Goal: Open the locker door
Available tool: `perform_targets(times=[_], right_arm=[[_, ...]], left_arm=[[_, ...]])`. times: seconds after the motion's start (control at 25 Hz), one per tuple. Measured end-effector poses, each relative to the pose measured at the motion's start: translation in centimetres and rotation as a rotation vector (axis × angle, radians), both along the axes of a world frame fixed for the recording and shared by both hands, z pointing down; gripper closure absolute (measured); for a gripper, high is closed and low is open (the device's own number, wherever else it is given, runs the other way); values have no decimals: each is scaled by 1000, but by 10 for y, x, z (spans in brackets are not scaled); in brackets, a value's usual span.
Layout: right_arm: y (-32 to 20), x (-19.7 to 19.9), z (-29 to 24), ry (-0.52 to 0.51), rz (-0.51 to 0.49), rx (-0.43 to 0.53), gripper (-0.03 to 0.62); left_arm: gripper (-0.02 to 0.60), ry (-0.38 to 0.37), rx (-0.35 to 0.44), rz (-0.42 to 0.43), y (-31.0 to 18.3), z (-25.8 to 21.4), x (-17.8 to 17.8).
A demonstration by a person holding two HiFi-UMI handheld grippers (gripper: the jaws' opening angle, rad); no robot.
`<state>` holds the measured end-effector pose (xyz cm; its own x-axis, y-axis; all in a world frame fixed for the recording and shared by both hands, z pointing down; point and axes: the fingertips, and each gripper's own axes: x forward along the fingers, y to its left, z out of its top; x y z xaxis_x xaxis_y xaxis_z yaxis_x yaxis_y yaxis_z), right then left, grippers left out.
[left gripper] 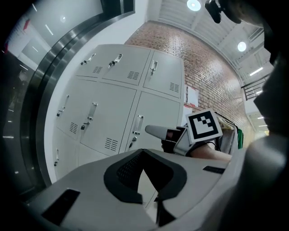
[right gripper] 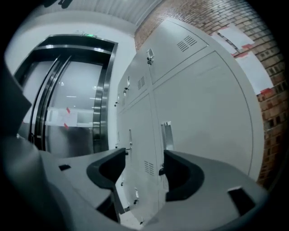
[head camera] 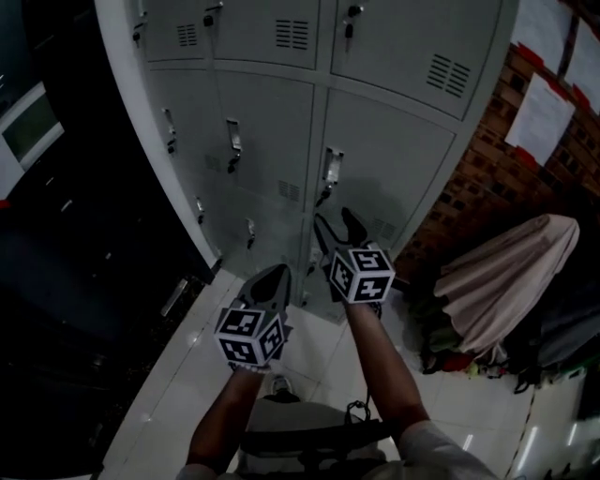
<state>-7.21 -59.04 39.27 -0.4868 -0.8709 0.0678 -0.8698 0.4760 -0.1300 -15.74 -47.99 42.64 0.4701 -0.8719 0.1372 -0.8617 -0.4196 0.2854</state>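
The head view was dim, its left side nearly black, with streaks of glare on the floor tiles (head camera: 525,442). Round ceiling lamps (left gripper: 194,4) shone in the left gripper view; both gripper views curved and darkened at their edges.

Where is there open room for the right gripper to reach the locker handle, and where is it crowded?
Open: the bare door around the handle, straight ahead of the open right gripper, and the tiled floor before the lockers. Crowded: the heap of cloth by the brick wall, right of the lockers.
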Motion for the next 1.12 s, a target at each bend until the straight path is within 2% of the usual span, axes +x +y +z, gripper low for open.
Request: perform_targets(times=[0.28,0.44,0.56,0.88,1.12], right_arm=[[-77,-10,-6,28,155,21,338],[-107,-15,-12,37,207,32,378],[-123,-18,-10,52,234,12,379],[-141,-21,1,73,253,-27,379],[-118,-32,-1,101,198,-20,381]], left_arm=[[583,-8,5,68,-44,-1,-24],[583,-11,8,92,-59,-1,-34],[583,-13,7,94,-64,1,-41],[583,-2,-6,74,-69,7,-59],[583,12,-17,53,-64,11,-62]])
